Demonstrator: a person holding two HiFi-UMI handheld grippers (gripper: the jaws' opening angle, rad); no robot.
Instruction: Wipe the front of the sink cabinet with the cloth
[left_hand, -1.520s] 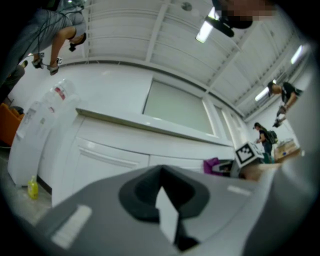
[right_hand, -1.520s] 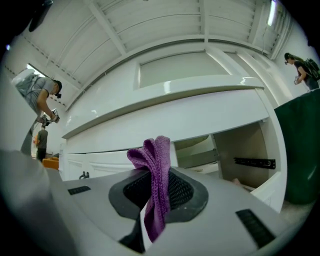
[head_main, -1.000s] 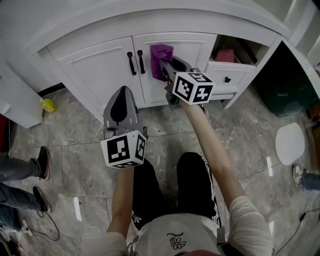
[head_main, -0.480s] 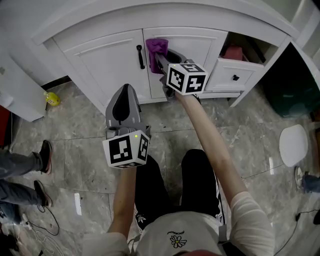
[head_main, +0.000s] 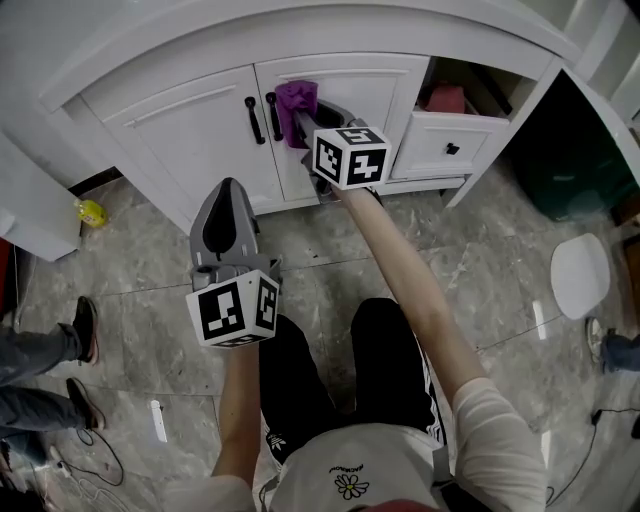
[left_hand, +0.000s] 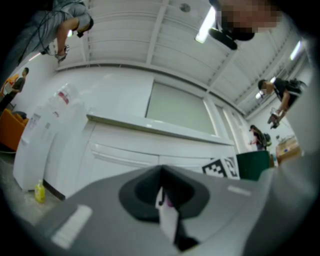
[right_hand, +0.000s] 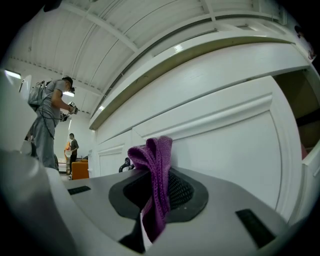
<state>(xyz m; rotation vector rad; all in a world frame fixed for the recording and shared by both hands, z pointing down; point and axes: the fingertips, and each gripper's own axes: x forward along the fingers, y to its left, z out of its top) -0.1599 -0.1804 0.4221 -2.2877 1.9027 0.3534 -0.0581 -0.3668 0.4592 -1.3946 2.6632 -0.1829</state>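
Note:
A purple cloth (head_main: 296, 99) is pinched in my right gripper (head_main: 300, 118), which is shut on it and presses it against the right door (head_main: 370, 95) of the white sink cabinet, beside the black handles (head_main: 272, 114). The right gripper view shows the cloth (right_hand: 155, 180) sticking up from between the closed jaws, right at the door panel (right_hand: 220, 145). My left gripper (head_main: 222, 205) hangs lower and further left, above the floor, clear of the cabinet. Its jaws are shut with nothing in them (left_hand: 165, 210). The left door (head_main: 190, 125) is closed.
A drawer (head_main: 440, 140) at the cabinet's right stands pulled out, with an open compartment holding something pink (head_main: 446, 98) above it. A dark green bin (head_main: 570, 150) is further right. A yellow bottle (head_main: 90, 212) lies on the floor at the left, near a person's shoes (head_main: 85, 325).
My right gripper has slid the purple cloth leftward and a little up across the right door, toward the handles. The left gripper has drifted slightly left and down.

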